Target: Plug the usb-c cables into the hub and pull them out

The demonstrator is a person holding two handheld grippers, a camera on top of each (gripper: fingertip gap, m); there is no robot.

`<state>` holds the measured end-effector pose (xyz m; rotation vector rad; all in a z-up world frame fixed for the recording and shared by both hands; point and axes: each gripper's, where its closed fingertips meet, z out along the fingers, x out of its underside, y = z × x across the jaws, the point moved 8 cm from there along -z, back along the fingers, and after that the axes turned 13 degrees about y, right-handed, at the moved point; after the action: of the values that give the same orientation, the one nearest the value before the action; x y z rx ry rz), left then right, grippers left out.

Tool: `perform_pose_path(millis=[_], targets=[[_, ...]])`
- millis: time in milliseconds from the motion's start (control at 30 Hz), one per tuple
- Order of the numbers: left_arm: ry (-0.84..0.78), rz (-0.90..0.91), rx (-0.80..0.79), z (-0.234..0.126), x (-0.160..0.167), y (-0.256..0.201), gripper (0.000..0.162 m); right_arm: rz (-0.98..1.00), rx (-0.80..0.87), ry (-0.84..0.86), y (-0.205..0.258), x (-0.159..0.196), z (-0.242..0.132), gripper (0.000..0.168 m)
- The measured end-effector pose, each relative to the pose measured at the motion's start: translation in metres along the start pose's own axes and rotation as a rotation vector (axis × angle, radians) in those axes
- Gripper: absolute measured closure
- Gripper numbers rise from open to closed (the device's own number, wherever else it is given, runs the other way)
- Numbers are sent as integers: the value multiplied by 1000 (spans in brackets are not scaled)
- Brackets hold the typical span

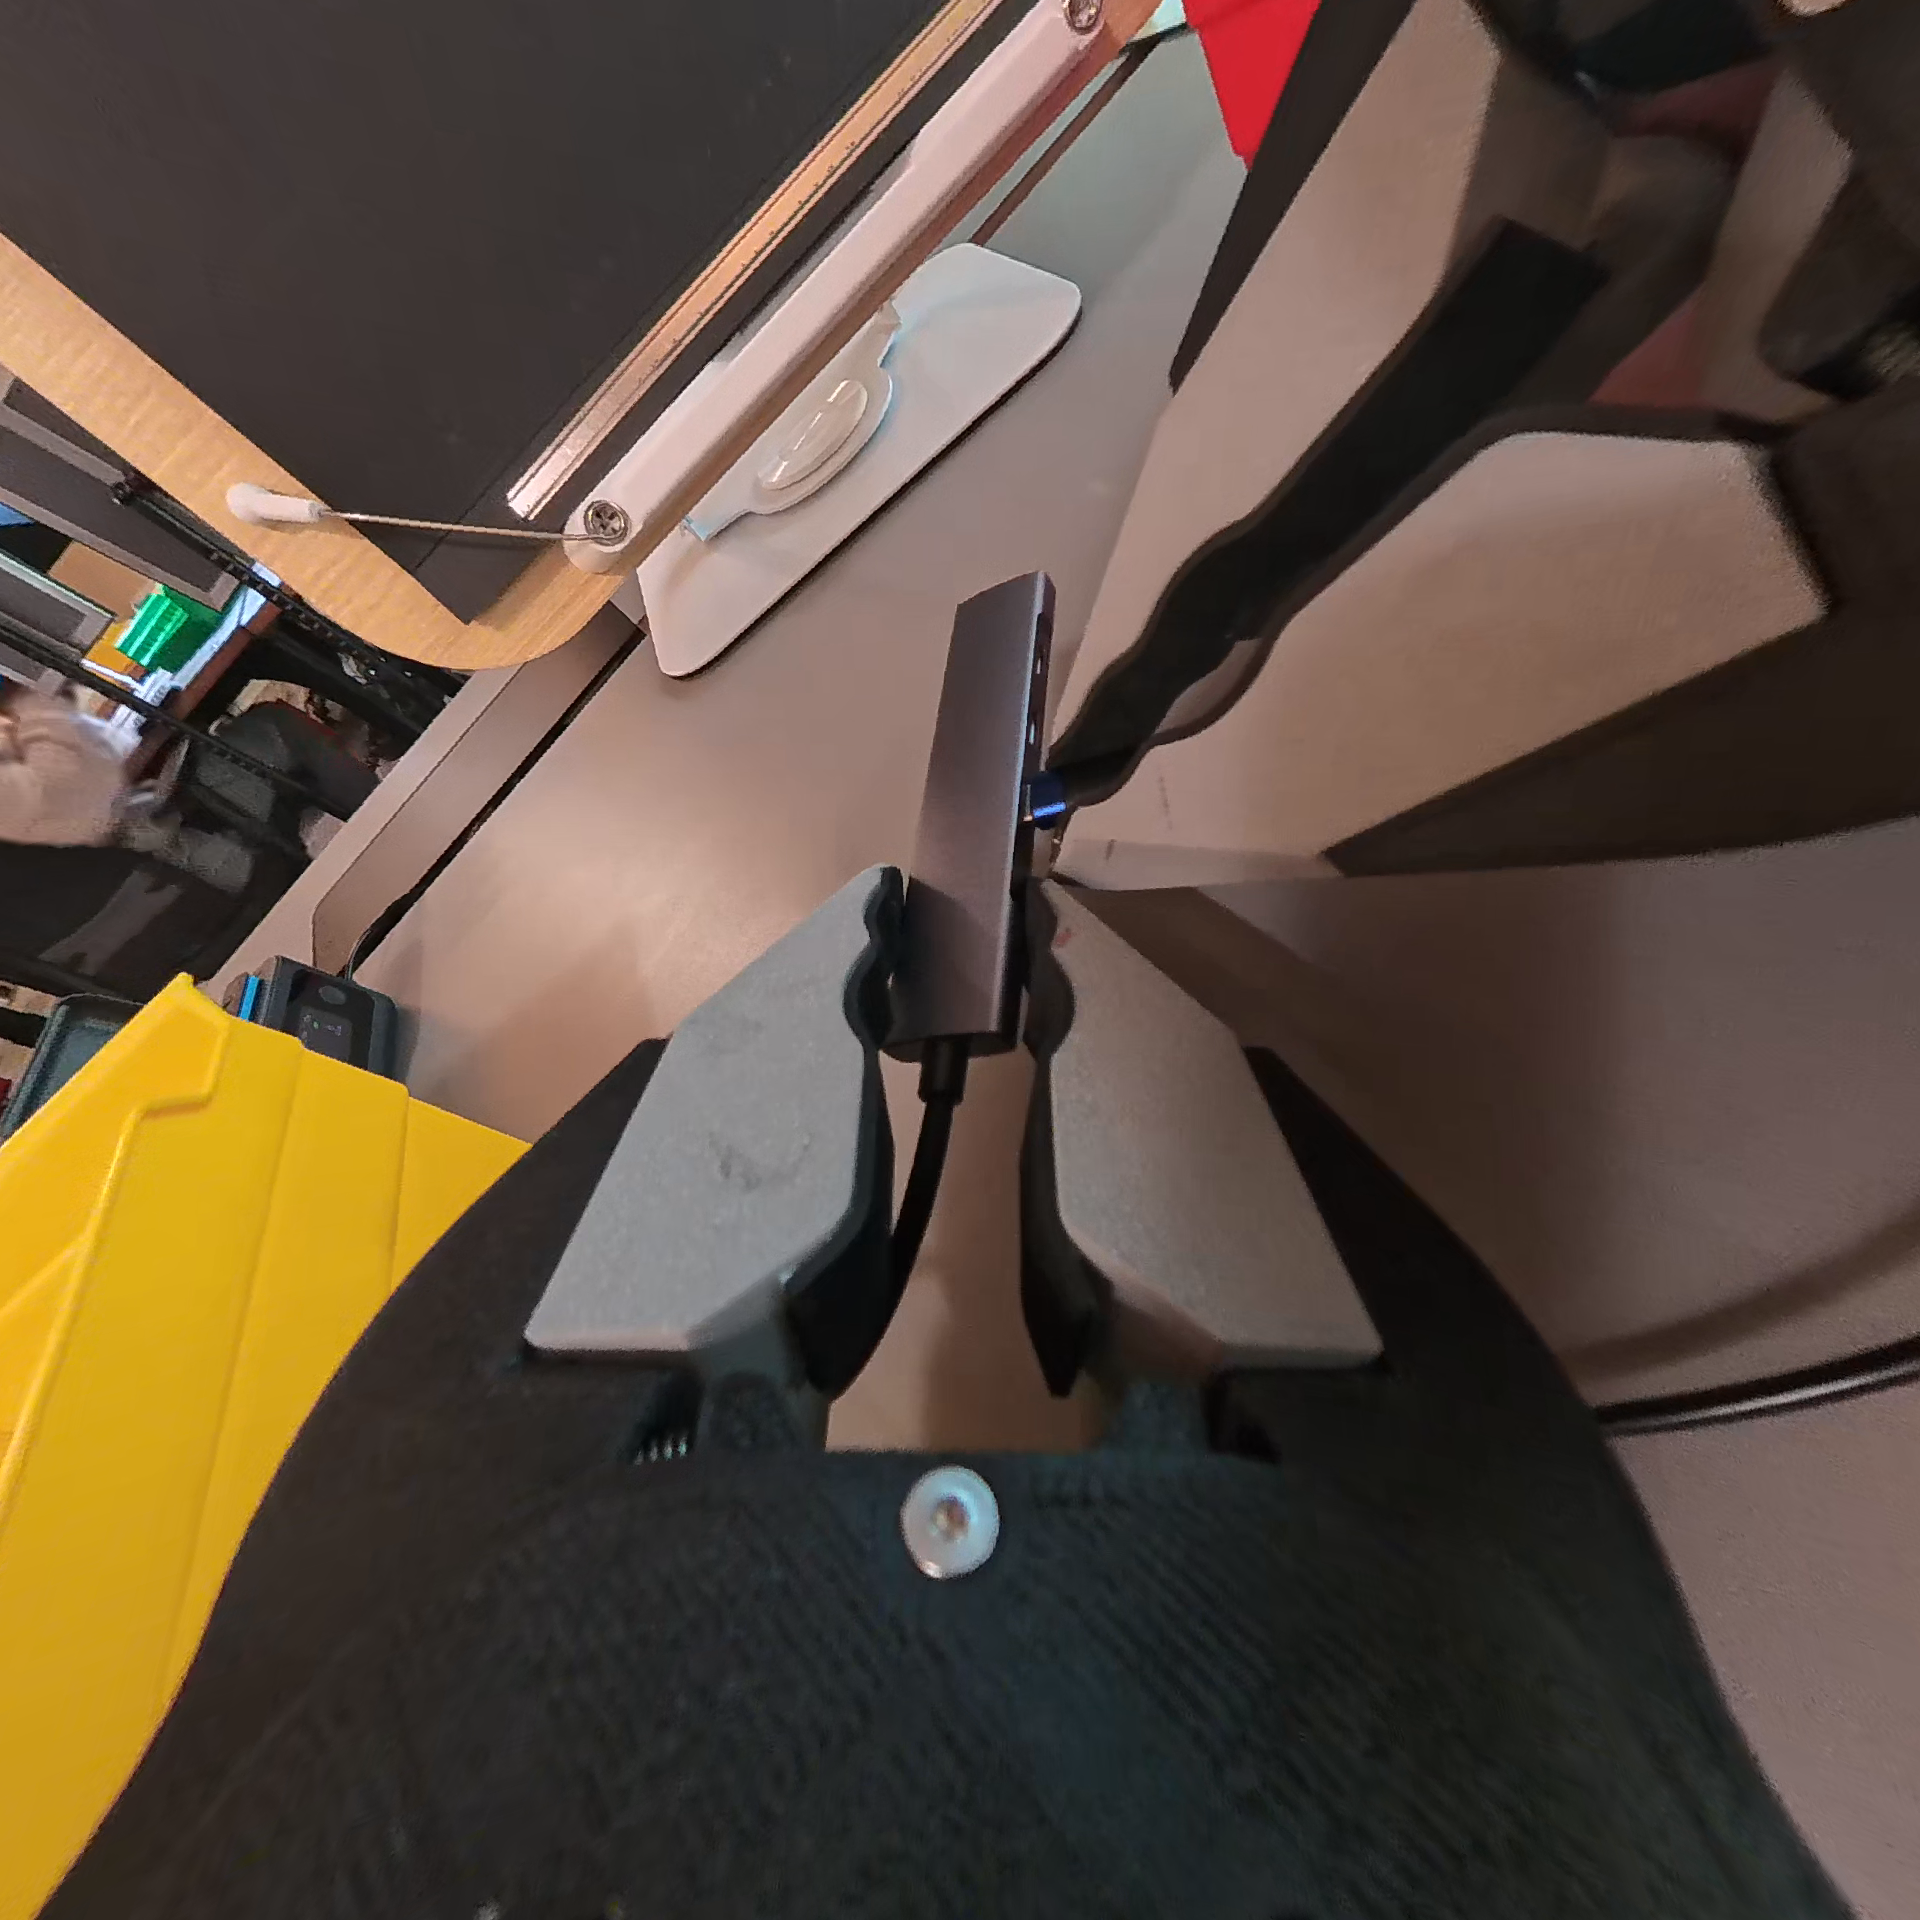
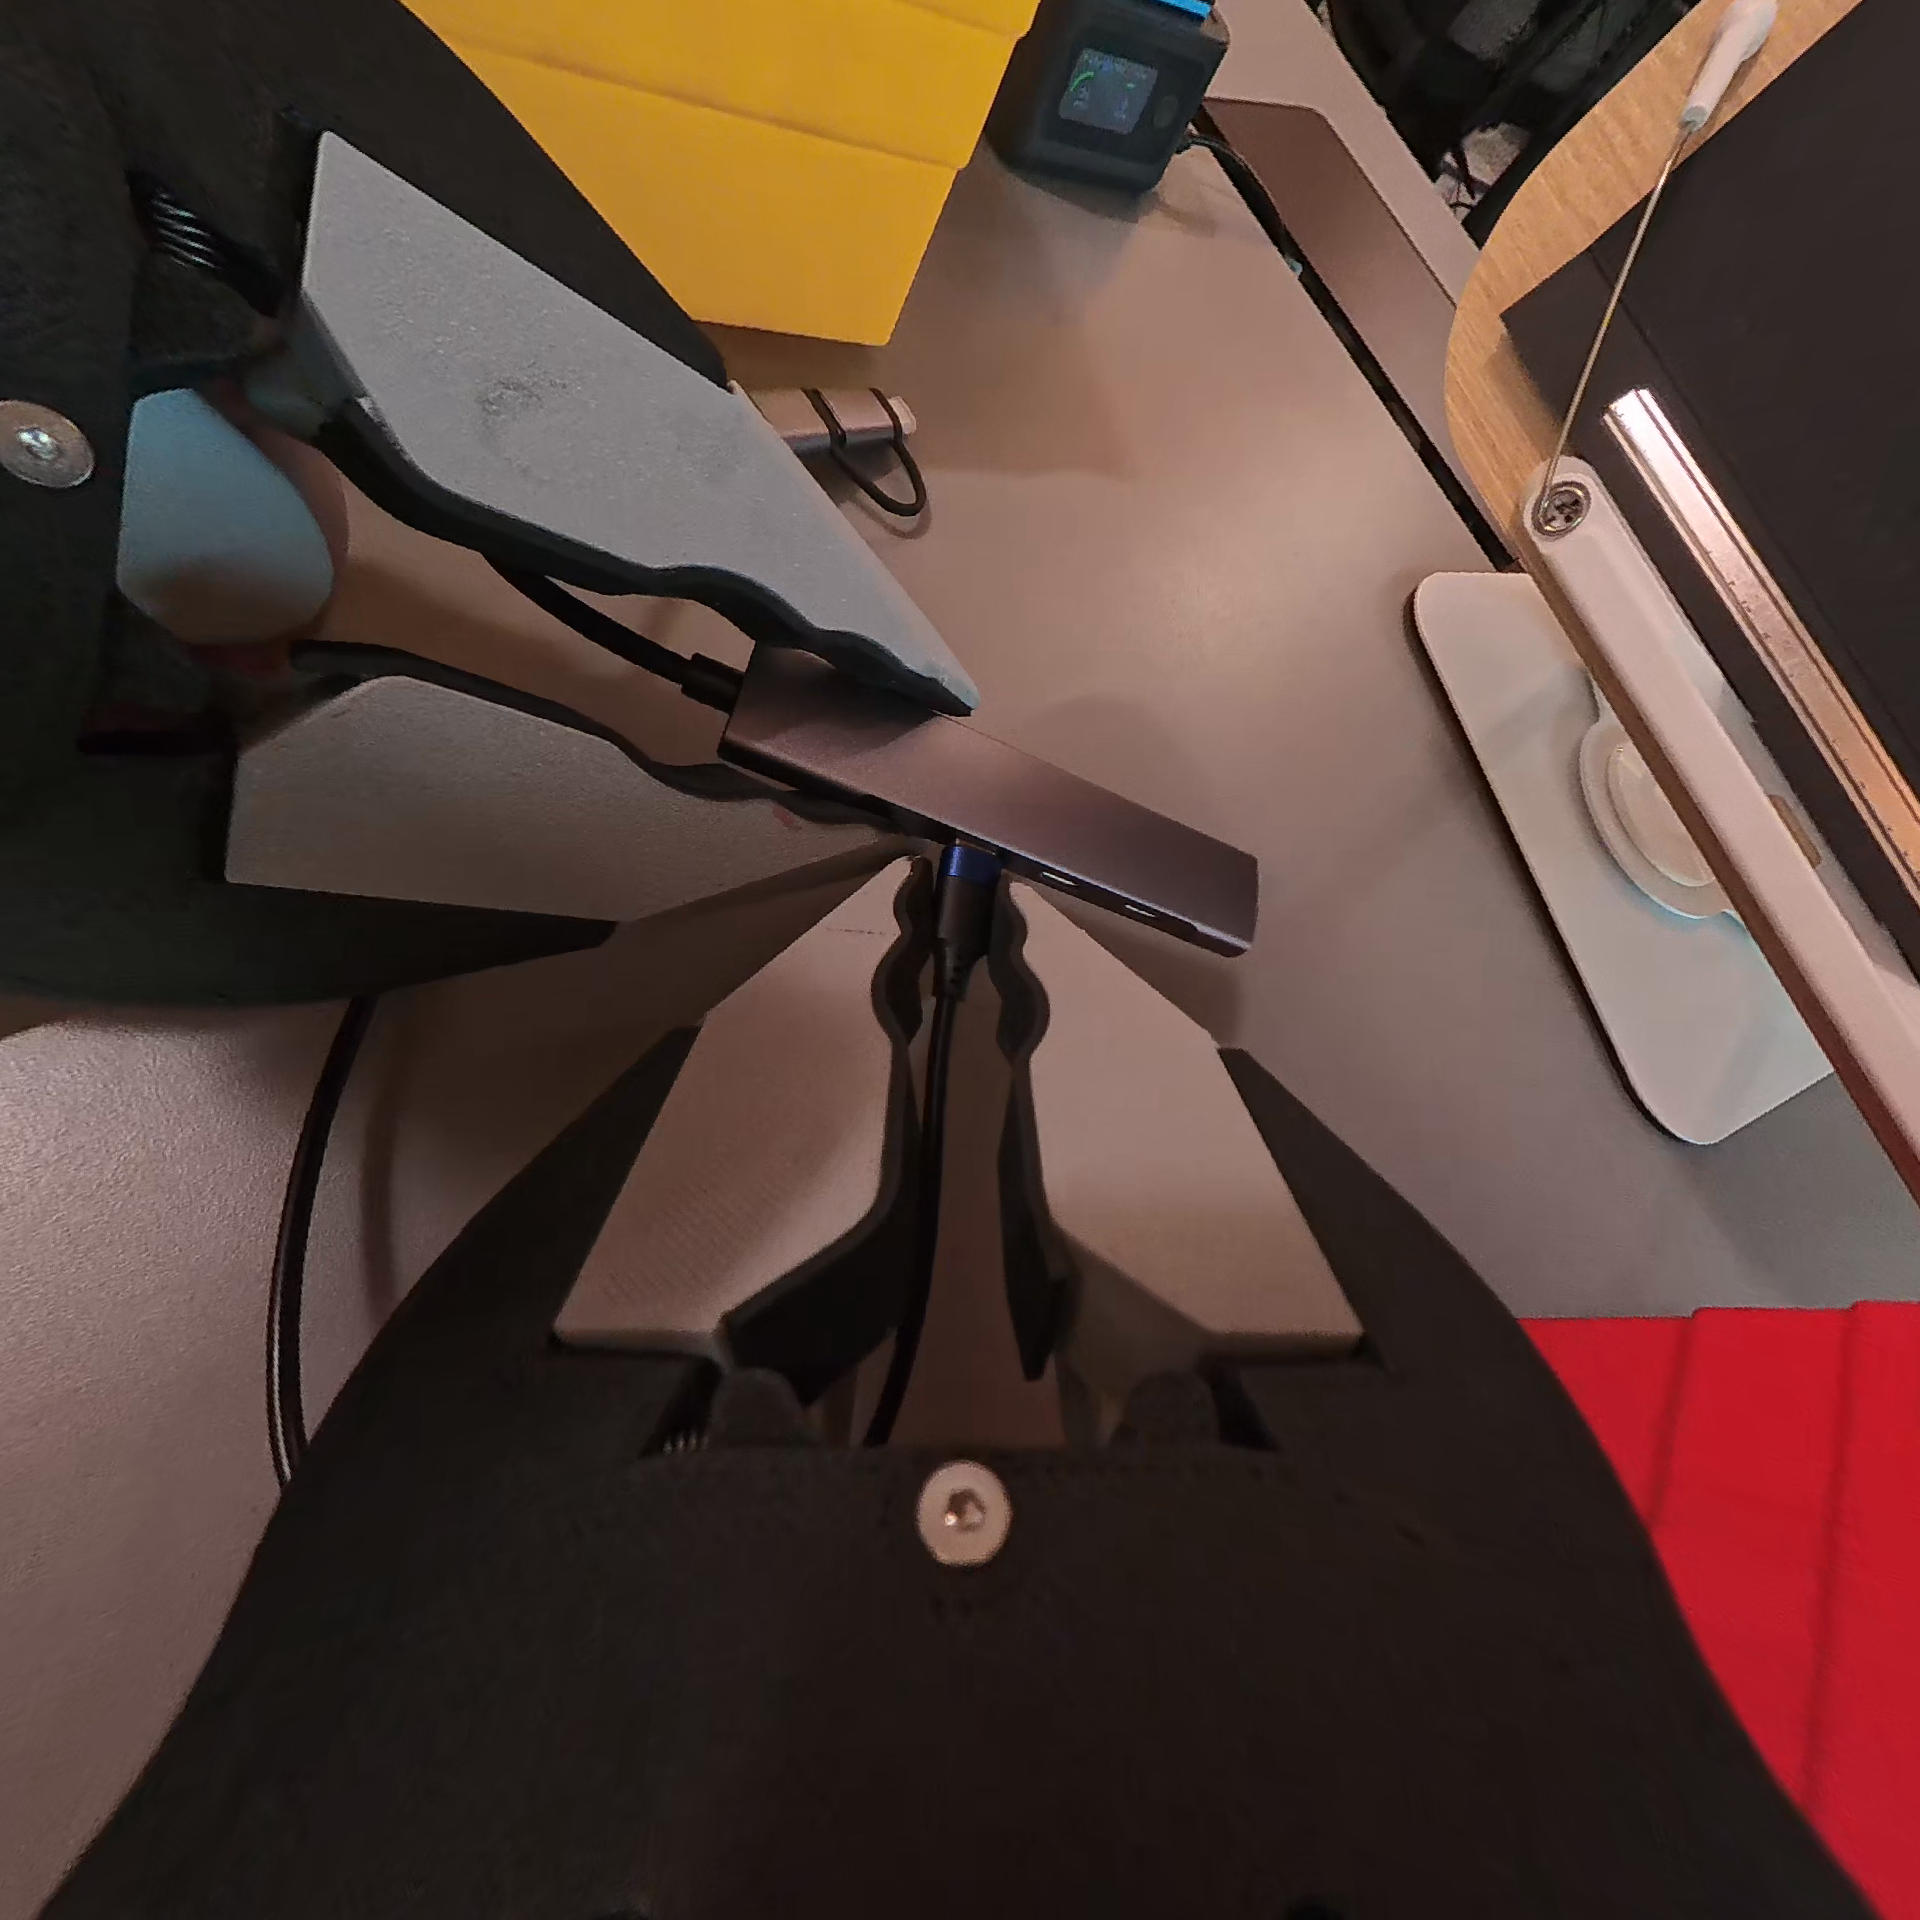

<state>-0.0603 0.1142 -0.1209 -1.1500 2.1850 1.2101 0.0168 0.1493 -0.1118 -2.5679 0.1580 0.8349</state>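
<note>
A slim dark grey USB hub (image 1: 982,810) is held above the table by my left gripper (image 1: 966,956), which is shut on its cable end; its short black lead (image 1: 920,1174) hangs back between the fingers. In the right wrist view the hub (image 2: 997,805) lies across the middle, held by the left gripper (image 2: 831,727) from the left. My right gripper (image 2: 961,914) is shut on a black USB-C cable (image 2: 930,1143) whose blue-collared plug (image 2: 966,868) sits at a port on the hub's side edge. That plug also shows in the left wrist view (image 1: 1044,805), with the right gripper (image 1: 1091,748) coming in from the right.
A yellow bin (image 1: 187,1299) and a small dark device with a screen (image 2: 1112,99) stand at the table's far side. A second grey hub with a coiled lead (image 2: 847,426) lies on the table. A white stand base (image 2: 1579,862), a red cloth (image 2: 1714,1558) and a loose black cable (image 2: 296,1247) are nearby. Left and right tips are no more than a few centimetres apart.
</note>
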Motion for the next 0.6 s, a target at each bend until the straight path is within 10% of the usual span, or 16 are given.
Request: perform_pose_path(millis=[233, 600], targets=[[2, 36, 26, 1, 0, -5, 142, -20, 18, -32, 0, 5, 1, 161], [-219, -421, 369, -25, 4, 26, 120, -288, 257, -270, -13, -2, -16, 161]])
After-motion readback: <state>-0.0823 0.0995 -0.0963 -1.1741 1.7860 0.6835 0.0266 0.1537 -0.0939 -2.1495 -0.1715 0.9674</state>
